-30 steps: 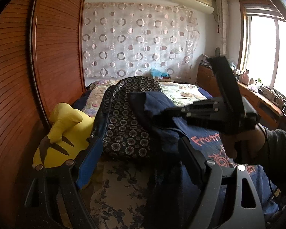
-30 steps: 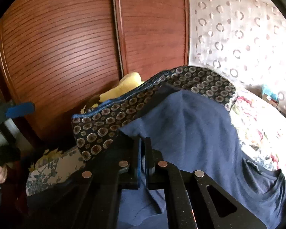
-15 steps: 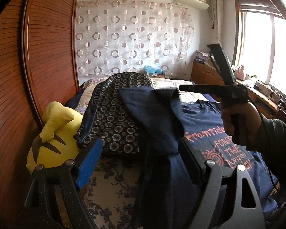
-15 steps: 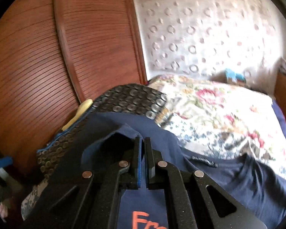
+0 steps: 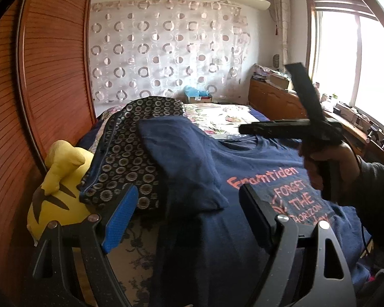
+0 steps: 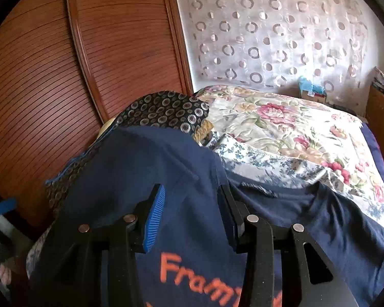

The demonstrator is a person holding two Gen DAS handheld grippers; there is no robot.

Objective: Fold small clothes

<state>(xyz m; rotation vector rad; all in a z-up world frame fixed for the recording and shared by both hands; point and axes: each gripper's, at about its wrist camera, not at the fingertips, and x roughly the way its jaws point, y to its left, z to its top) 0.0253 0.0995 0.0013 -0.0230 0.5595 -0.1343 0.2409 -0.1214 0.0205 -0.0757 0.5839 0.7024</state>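
- Since a second ago the right gripper (image 6: 192,217) has swung away from the wardrobe (image 6: 64,76) toward the bed (image 6: 294,128), and its jaws, shut then, are now opening; the T-shirt's (image 6: 146,168) folded-over sleeve lies slack between the pads, no longer pinched.
- From the left wrist view, that gripper (image 5: 245,129) hovers above the shirt's collar, gripped by a hand (image 5: 327,163) in a dark sleeve.
- Left gripper (image 5: 187,220) stands wide open and empty, its fingers straddling the shirt's near edge without touching it.
- Navy T-shirt (image 5: 243,179) lies face up on the bed, one sleeve folded inward, its far side draped against a circle-patterned cushion (image 5: 130,153).
- Orange print reads "Framtiden", then "FORGET THE HORIZON"; the lowest line cannot be read.
- Yellow plush toy (image 5: 56,179) sits beside the cushion, against the wardrobe.
- Small box (image 5: 199,98) beyond the bed holds something blue, too far away to identify.
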